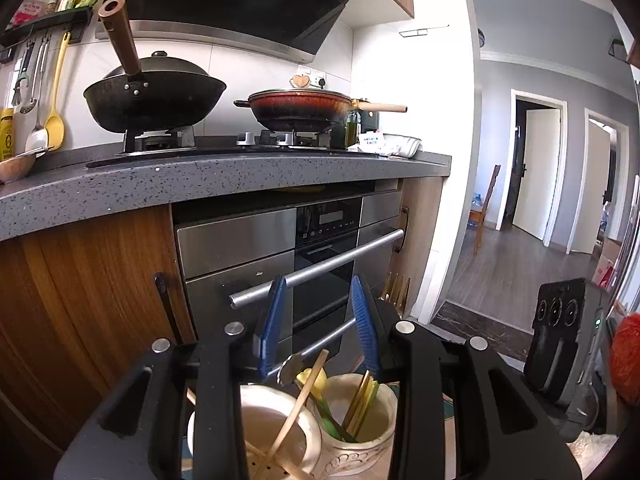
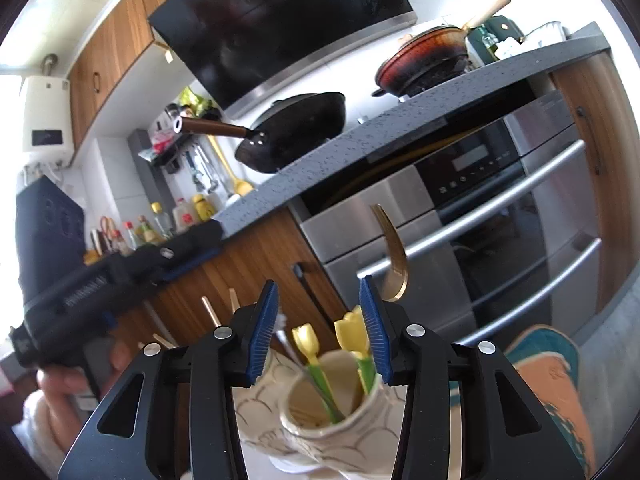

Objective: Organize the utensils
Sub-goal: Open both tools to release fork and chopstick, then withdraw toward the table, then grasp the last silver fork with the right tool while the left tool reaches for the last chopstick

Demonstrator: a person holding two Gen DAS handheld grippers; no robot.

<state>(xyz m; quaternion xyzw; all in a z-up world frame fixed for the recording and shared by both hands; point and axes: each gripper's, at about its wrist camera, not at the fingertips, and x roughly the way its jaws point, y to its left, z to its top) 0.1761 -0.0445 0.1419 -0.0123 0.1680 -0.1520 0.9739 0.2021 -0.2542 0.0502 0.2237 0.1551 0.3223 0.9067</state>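
Note:
Two cream ceramic utensil holders stand low and close in both views. In the left wrist view the left holder [image 1: 256, 432] holds wooden chopsticks [image 1: 298, 400]. The right holder [image 1: 360, 420] holds gold utensils and a yellow tulip-handled piece [image 1: 314, 380]. My left gripper [image 1: 318, 320] is open and empty above them. In the right wrist view the near holder [image 2: 332, 412] holds two yellow tulip-handled pieces [image 2: 306, 340]. A gold utensil [image 2: 394, 256] sticks up behind the right finger. My right gripper [image 2: 318, 324] is open above the holder. The left gripper body [image 2: 100, 280] shows at the left.
A grey speckled counter [image 1: 240, 172] carries a black wok [image 1: 154, 96] and a red pan [image 1: 300, 110] on a hob. A steel oven [image 1: 320, 256] with bar handles sits below, facing the grippers. A doorway [image 1: 520, 200] opens to the right. An orange and teal cloth [image 2: 552, 384] lies at the right.

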